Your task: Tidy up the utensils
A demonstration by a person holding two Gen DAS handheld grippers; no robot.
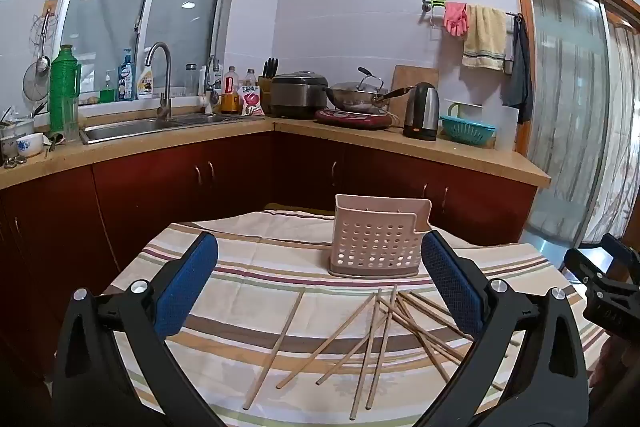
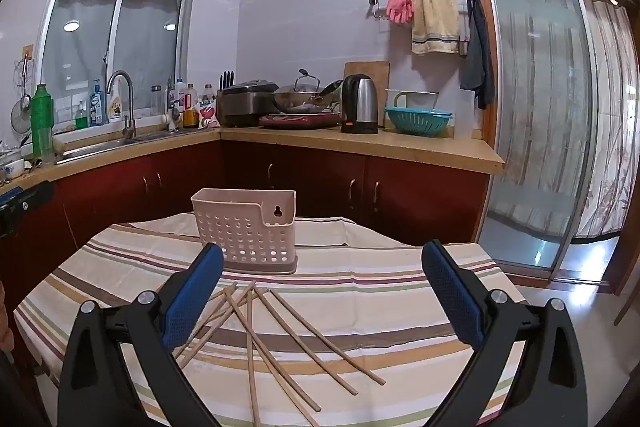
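— Left tongs (image 1: 320,279)? Right tongs (image 2: 322,283)?
— Both spread wide, nothing between the blue pads, hovering over the near edge of the surface (image 1: 256,267).
— Chopsticks (image 1: 380,331)?
— Scattered loose on the striped cloth (image 2: 380,291), toward the near edge; crossed in a heap, one lying apart on the left side in the left view.
— Holder (image 1: 376,239)?
— Pale perforated utensil holder, upright near the far edge, well apart from the chopsticks, nothing visible inside.
— Open room?
— Bare cloth along the right side and at the far left corner. Cloth draped over every edge.
— Beyond the surface?
— Red cabinets (image 2: 320,183) under an L-shaped counter: sink (image 1: 132,127), wok (image 1: 356,97), kettle (image 2: 359,105), teal colander (image 2: 418,121). Sliding glass door (image 2: 536,115) to the right.
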